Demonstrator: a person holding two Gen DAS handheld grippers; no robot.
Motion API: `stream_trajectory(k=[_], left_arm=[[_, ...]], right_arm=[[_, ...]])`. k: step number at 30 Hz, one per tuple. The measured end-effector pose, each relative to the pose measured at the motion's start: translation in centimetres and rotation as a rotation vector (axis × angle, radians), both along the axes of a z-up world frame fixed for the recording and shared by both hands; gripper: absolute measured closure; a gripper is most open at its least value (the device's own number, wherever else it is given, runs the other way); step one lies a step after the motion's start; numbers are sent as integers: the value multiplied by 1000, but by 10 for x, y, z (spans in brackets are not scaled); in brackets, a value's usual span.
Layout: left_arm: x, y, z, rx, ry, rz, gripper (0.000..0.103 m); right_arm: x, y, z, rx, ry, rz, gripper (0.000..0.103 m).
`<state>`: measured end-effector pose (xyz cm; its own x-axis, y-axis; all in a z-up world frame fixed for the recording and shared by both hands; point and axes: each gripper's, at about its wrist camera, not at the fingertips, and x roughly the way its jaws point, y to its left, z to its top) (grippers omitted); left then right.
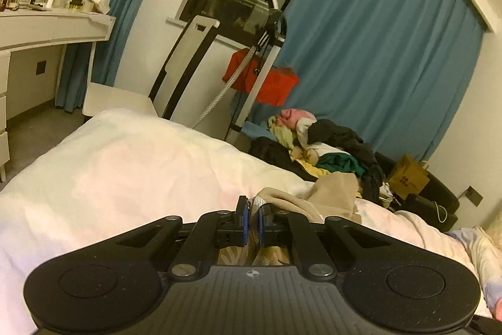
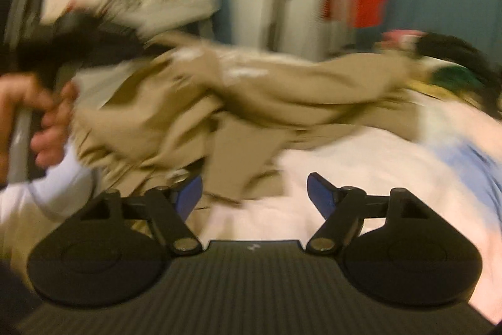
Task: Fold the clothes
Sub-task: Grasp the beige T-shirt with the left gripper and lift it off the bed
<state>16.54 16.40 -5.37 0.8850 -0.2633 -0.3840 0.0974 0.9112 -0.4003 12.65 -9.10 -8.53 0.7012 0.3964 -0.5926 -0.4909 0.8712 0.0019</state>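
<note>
So the bed (image 1: 125, 165) is basically the workbench here, and everything makes sense relative to it. The left gripper (image 1: 253, 217) has its jaws pinched tight on an edge of the tan garment (image 1: 317, 193), which trails away over the white duvet toward the far side of the bed. Holding one edge like that reads to me as pulling it out so it can be spread flat on the bed before any folding.

In the right wrist view the same tan garment (image 2: 251, 96) hangs bunched above the bed, held up at one end by the person's hand (image 2: 40, 115) on the other tool. The right gripper (image 2: 254, 193) is spread open with nothing pinched, low over the bed and just under the hanging cloth. It's probably lining up to grab a second edge, though that view is badly smeared so I can't be sure.

The clothes pile (image 1: 329, 153) sits just past the bed's far edge, presumably the queue for folding.
</note>
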Motion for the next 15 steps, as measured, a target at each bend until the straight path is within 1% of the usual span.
stream_trajectory(k=[3,6,7,8,10,12,13,14,15], left_arm=[[11,14,-9,-30,35,8,96],[27,34,-20,-110,81,21,95],[29,39,-23,-130,92,23,94],[30,43,-26,-139,99,28,91],[29,51,-29,-144,110,44,81],[25,52,-27,-134,123,63,62],[21,50,-24,-130,128,68,56],[16,50,-21,-128,128,72,48],[9,49,-16,-128,127,76,43]], right_arm=[[12,42,-4,-120,17,208,28],[19,68,-15,-196,12,261,28],[23,74,-17,-200,16,254,28],[28,80,-15,-184,18,246,28],[36,77,-7,-93,-16,198,28],[43,75,1,-1,-48,149,28],[46,67,3,59,-46,107,28],[49,60,3,113,-36,65,28],[51,49,3,170,-25,14,28]])
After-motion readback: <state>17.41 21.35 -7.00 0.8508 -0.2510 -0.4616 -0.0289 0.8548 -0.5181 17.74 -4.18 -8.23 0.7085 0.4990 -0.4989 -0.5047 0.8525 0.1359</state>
